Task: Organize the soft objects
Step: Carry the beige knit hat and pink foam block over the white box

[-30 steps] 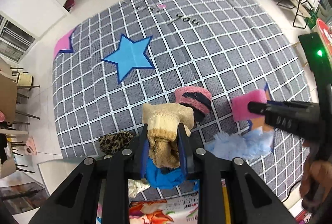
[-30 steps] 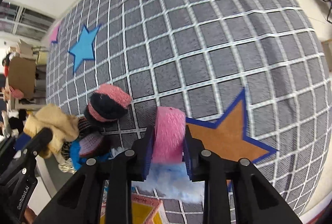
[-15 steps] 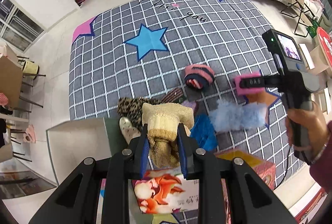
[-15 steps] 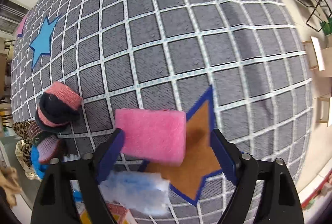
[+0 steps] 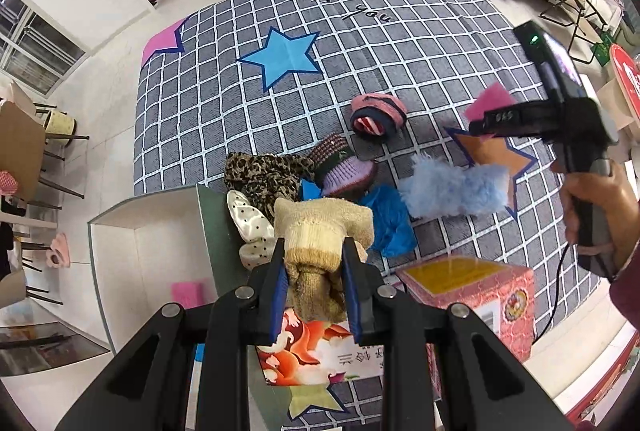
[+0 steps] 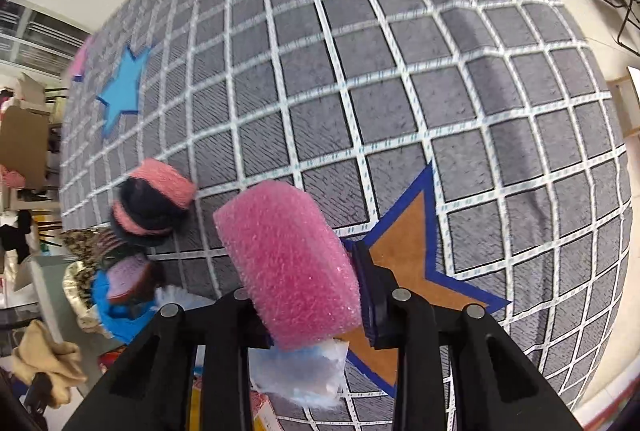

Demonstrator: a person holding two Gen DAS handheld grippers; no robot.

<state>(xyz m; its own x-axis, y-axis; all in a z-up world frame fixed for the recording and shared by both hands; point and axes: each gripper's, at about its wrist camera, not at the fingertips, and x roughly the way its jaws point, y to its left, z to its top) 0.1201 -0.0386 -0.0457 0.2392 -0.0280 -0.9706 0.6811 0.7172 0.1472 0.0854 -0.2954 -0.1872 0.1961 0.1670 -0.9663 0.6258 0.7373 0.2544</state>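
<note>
My left gripper [image 5: 314, 263] is shut on a beige knitted sock [image 5: 320, 231], held above the pile's near edge. My right gripper [image 6: 308, 279] is shut on a pink sponge [image 6: 288, 263], held above the rug; it also shows in the left wrist view [image 5: 488, 103]. On the grey checked rug [image 5: 360, 43] lie a pink-and-navy rolled sock [image 5: 378, 111], a leopard cloth [image 5: 264, 175], a purple knit piece [image 5: 348, 175], a blue cloth [image 5: 388, 219], a fluffy light-blue piece [image 5: 456, 187] and a white dotted cloth [image 5: 250, 227].
A white open box [image 5: 132, 251] with a small pink piece [image 5: 188, 293] inside stands at the left near the rug's edge. A red patterned box [image 5: 472, 291] and a printed carton [image 5: 328, 355] stand near me. Cabinets, chairs and a bed surround the rug.
My left gripper has pulled back and up with the beige sock. My right gripper opened for a moment and has closed again on the pink sponge, which now sits tilted in it.
</note>
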